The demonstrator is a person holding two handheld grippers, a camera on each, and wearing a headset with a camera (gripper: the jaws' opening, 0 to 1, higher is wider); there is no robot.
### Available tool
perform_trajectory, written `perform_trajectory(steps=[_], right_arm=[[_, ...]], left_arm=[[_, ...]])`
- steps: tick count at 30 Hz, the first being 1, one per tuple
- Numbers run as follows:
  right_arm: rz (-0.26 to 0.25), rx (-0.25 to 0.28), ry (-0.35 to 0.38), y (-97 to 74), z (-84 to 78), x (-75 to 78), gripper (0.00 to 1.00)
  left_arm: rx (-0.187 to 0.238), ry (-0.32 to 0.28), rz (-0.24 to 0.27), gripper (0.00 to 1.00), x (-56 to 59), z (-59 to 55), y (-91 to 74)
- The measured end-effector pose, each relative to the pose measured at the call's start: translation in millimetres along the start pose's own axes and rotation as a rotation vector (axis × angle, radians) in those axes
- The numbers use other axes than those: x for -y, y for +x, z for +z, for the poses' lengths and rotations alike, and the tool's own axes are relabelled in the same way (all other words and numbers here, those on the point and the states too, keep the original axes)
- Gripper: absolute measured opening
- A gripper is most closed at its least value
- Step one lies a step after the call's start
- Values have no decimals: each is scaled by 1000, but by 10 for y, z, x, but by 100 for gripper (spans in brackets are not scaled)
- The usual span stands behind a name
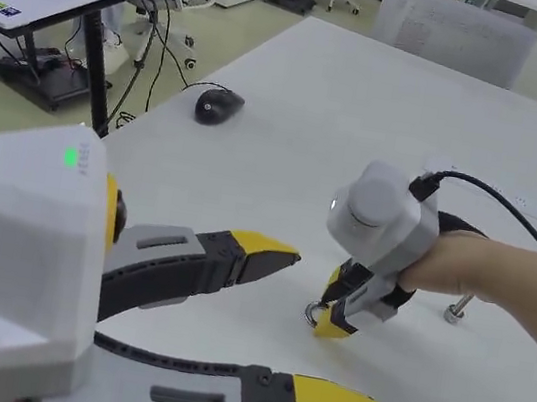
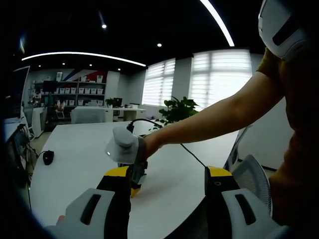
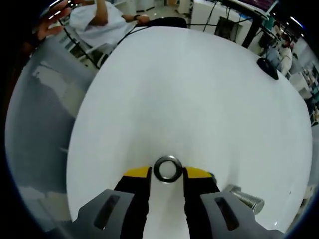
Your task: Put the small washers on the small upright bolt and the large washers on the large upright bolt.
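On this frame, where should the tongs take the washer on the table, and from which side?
By its outer rim, across the width, from above: the washer looks a thin ring lying flat on the table, so only the edges offer purchase. The right tongs straddle it.

Head view downward, left gripper view level, both seeing right gripper, right gripper view close

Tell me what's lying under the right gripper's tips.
A washer lies flat on the white table between the yellow tips of the right gripper, a bolt beside. The table under the tips is covered; whether they pinch the washer is unclear.
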State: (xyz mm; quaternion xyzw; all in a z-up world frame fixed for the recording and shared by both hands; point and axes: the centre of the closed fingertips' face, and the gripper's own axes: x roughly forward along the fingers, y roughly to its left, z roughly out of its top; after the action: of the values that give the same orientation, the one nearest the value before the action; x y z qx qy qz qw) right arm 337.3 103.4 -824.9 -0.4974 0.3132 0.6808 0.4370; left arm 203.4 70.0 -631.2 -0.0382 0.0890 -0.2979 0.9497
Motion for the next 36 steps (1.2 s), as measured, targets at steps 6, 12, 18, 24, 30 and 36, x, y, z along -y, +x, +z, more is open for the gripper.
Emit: perform_trajectory(steps=[6,12,18,24,30,36], right_arm=[[-14,-9,-5,-12,-8,-25,24],[-10,-11,11,-106,-50,-64,22],[-29,-4,32,-342,-144,0,22],[-73,-20,52,-553,-301,125,22],[-128,-25,71,-726,-402,343,22],[-194,-20,71,-943,-320,610,22]], left_arm=[[-4,4,-6,59,14,-6,13],[-4,4,-8,59,12,-5,8],[-5,5,-25,59,38,-11,54],[-4,8,-43,59,74,0,95],[-4,9,-43,59,76,12,99],[-10,9,-41,59,75,-4,105]])
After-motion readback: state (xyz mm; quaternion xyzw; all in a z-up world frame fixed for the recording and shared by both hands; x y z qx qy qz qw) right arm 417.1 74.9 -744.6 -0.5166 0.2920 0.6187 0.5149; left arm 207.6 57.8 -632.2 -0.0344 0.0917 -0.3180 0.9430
